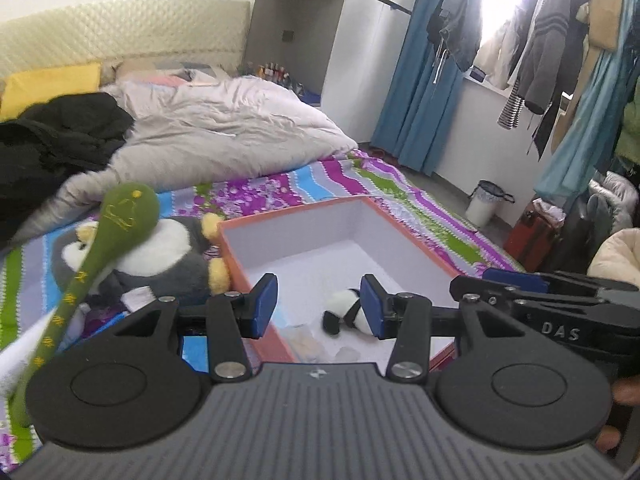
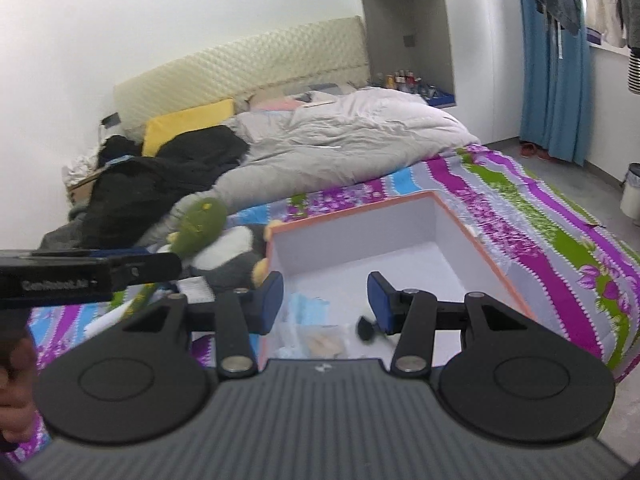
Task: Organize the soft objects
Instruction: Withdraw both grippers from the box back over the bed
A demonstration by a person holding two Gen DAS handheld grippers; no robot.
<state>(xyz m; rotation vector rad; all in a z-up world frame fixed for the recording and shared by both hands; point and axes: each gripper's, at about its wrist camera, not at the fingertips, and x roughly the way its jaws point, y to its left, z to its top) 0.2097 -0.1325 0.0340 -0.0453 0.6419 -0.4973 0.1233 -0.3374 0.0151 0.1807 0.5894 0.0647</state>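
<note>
An orange box with a white inside point(image 1: 404, 236) point(image 2: 484, 232) lies open on the striped bedspread. A small panda plush point(image 1: 346, 312) lies inside it, with a blue face mask point(image 2: 306, 310) and flat packets point(image 2: 324, 344). A grey penguin plush point(image 1: 160, 256) point(image 2: 232, 256) and a long green plush point(image 1: 120, 216) point(image 2: 198, 226) lie left of the box. My left gripper point(image 1: 319, 306) is open and empty over the box's near left part, the panda by its right finger. My right gripper point(image 2: 326, 302) is open and empty over the box's near edge.
A rumpled grey duvet point(image 1: 224, 128) and black clothes point(image 1: 52, 144) cover the far half of the bed. A yellow pillow point(image 2: 188, 124) leans on the headboard. Clothes hang at the window on the right point(image 1: 548, 48). A white bin point(image 1: 486, 202) and red case point(image 1: 534, 236) stand on the floor.
</note>
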